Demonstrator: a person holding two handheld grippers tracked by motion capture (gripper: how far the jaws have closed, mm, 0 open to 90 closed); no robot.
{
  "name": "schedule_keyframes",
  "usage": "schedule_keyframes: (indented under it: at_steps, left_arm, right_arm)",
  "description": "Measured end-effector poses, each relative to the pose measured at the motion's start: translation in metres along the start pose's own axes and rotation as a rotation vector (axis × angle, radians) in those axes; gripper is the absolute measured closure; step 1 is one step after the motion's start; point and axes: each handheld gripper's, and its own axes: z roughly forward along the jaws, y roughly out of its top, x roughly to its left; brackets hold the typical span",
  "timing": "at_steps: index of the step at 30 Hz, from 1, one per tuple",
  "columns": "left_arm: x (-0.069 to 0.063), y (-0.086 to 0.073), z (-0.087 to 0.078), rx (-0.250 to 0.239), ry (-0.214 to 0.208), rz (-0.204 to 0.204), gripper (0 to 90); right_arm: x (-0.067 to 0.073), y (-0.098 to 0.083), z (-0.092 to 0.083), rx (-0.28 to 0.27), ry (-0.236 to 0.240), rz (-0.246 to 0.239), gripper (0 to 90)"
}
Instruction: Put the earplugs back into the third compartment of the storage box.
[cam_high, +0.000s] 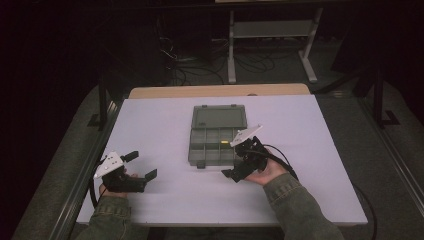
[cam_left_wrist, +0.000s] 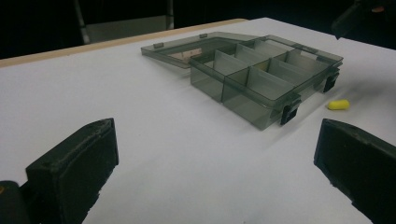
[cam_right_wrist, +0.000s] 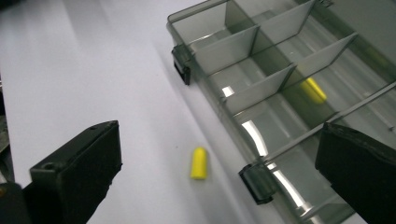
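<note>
A smoky clear organizer box (cam_high: 217, 135) lies open mid-table, its lid flat behind it. One yellow earplug (cam_right_wrist: 313, 90) rests in a compartment on the box's right side (cam_high: 225, 142). A second yellow earplug (cam_right_wrist: 199, 163) lies on the table just outside the box's front wall, by a latch (cam_right_wrist: 258, 183); the left gripper view has it at the right (cam_left_wrist: 338, 104). My right gripper (cam_high: 235, 161) hovers at the box's front right corner, open, with that loose earplug between and ahead of its jaws (cam_right_wrist: 219, 140). My left gripper (cam_high: 141, 165) rests open at the front left, pointing at the box (cam_left_wrist: 215, 140).
The white table top (cam_high: 165, 200) ends in a wooden strip (cam_high: 220, 91) at the far side. Metal rails run along both sides of the table. A stand and cables sit on the dark floor beyond (cam_high: 270, 45). Bare table lies between the left gripper and the box.
</note>
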Motion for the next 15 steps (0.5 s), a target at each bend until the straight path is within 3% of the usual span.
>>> schedule_keyframes:
  at_steps: [15]
  left_arm:
    - [0.0,0.0,0.0,0.001,-0.002,-0.001,0.0]
  right_arm:
    - [0.01,-0.019,0.012,0.02,0.025,-0.019,0.0]
